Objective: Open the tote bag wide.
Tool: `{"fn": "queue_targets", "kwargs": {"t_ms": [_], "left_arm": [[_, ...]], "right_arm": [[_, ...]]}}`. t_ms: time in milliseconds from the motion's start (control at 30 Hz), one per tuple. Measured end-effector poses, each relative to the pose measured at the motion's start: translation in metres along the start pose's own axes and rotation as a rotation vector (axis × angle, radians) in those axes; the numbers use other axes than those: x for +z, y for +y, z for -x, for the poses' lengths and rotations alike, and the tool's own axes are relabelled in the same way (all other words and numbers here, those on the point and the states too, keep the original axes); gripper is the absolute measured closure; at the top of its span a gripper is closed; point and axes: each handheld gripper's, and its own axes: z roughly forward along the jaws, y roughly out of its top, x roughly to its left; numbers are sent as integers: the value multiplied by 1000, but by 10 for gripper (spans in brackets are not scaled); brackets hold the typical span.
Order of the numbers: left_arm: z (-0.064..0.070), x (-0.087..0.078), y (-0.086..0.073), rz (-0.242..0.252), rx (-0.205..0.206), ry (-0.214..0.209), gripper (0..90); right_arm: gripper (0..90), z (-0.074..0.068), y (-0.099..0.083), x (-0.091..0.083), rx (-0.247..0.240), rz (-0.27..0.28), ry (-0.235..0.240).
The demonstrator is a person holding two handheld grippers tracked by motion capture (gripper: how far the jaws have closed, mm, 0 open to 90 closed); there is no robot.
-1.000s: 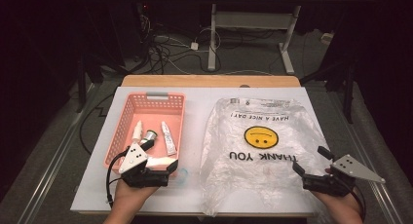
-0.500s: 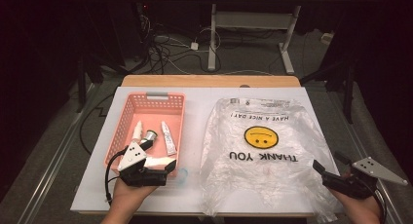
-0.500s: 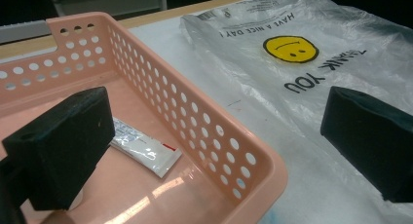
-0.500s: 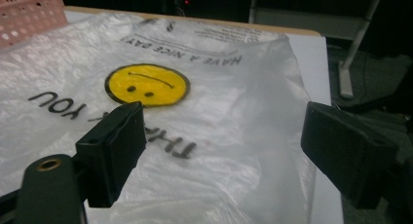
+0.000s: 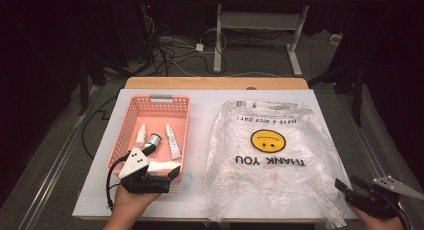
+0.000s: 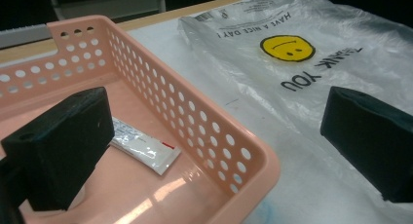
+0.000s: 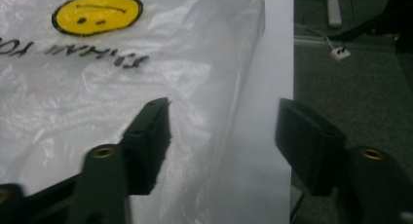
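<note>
High view puts the left gripper [image 5: 172, 174] at the near end of the pink basket [image 5: 129, 135], jaws wide apart and holding nothing (one hangs over the basket floor, the other over the table, straddling the basket's right wall). The right gripper [image 5: 346, 185] sits at the near right table edge, jaws likewise parted, at the corner of the clear plastic bag [image 5: 270, 165]. Farther in, a white tube [image 5: 173, 143] lies in the basket; the bag's smiley face [image 5: 267, 140] lies mid-table.
</note>
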Motion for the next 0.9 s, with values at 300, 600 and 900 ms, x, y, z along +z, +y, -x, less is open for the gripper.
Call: {"fn": "queue_targets", "kwargs": {"t_ms": [300, 600, 900], "left_arm": [[7, 0, 2, 12, 28, -26, 0], [9, 2, 1, 16, 43, -33, 0], [9, -1, 3, 35, 49, -28, 0]], "right_arm": [[900, -9, -6, -1, -33, -105, 58], [900, -56, -15, -10, -98, -126, 208], [668, -70, 27, -19, -163, 14, 219]]}}
